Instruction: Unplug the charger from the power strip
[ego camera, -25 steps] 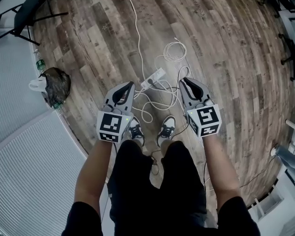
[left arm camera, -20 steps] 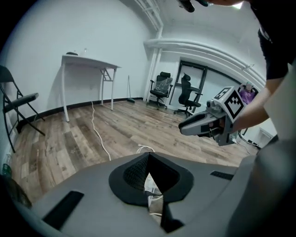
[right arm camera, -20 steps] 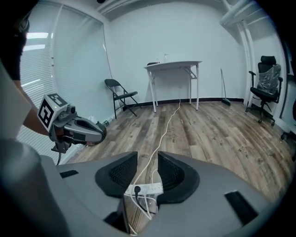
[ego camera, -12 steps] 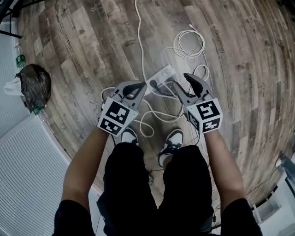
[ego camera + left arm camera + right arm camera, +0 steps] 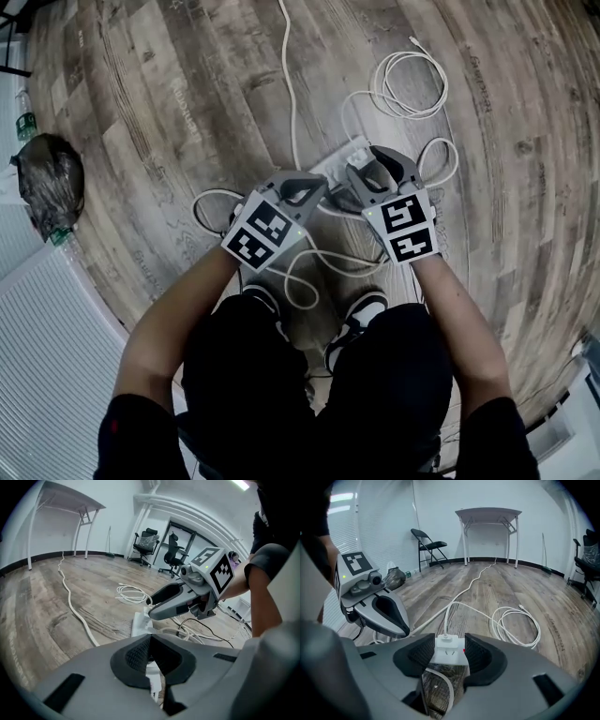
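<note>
A white power strip (image 5: 339, 157) lies on the wood floor with a white charger (image 5: 446, 641) plugged into its top and a white cord running away from it. My right gripper (image 5: 371, 167) hangs just over the strip. Its jaws are opening, and the charger and strip (image 5: 449, 657) show between them with the pads (image 5: 423, 652) clear of both. My left gripper (image 5: 317, 186) is shut with nothing in it, close to the strip's near left side. In the left gripper view the strip (image 5: 138, 623) lies past my shut tips (image 5: 150, 639), under the right gripper (image 5: 155, 611).
A coiled white cable (image 5: 412, 84) lies beyond the strip, and loose cords loop round the person's shoes (image 5: 361, 314). A dark bag (image 5: 52, 183) sits at the far left. A white table (image 5: 487, 513), a folding chair (image 5: 426, 545) and office chairs (image 5: 147, 545) stand by the walls.
Both grippers have dropped toward the floor and closed in on the power strip as the person crouched. The right jaws have gone from shut to wide apart.
</note>
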`<state>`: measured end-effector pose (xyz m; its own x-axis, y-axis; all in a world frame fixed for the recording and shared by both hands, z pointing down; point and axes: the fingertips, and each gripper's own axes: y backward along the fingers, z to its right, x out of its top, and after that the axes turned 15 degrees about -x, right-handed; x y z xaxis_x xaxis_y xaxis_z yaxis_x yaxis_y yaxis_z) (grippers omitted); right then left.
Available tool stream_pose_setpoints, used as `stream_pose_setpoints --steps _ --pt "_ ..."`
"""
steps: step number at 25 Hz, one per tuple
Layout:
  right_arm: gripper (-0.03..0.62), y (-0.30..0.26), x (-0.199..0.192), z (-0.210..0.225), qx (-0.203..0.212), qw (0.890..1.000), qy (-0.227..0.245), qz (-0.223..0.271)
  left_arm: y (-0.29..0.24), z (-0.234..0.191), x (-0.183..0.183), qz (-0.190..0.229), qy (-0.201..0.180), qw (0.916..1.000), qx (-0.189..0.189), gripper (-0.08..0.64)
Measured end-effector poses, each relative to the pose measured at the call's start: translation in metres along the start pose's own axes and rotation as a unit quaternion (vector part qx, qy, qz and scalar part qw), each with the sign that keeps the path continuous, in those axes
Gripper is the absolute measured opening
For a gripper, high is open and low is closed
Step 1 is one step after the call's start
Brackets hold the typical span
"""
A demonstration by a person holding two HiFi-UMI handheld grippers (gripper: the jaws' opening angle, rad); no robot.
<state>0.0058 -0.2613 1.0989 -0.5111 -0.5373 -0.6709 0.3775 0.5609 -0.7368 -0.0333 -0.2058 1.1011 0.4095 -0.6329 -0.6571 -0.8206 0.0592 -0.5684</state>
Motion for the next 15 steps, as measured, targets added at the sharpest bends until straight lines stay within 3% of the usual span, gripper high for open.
stream_pose_setpoints --steps 4,15 --pt "0.189 -0.016 -0.007 -0.009 0.002 1.000 0.020 0.000 -0.008 -0.005 -0.014 -0.005 -0.002 0.9998 -0.017 0.018" --pt "0.172 -0.021 -0.010 -0.006 -0.027 1.000 -0.002 -0.012 -0.012 -0.007 -0.014 0.000 -0.003 0.9997 -0.025 0.018"
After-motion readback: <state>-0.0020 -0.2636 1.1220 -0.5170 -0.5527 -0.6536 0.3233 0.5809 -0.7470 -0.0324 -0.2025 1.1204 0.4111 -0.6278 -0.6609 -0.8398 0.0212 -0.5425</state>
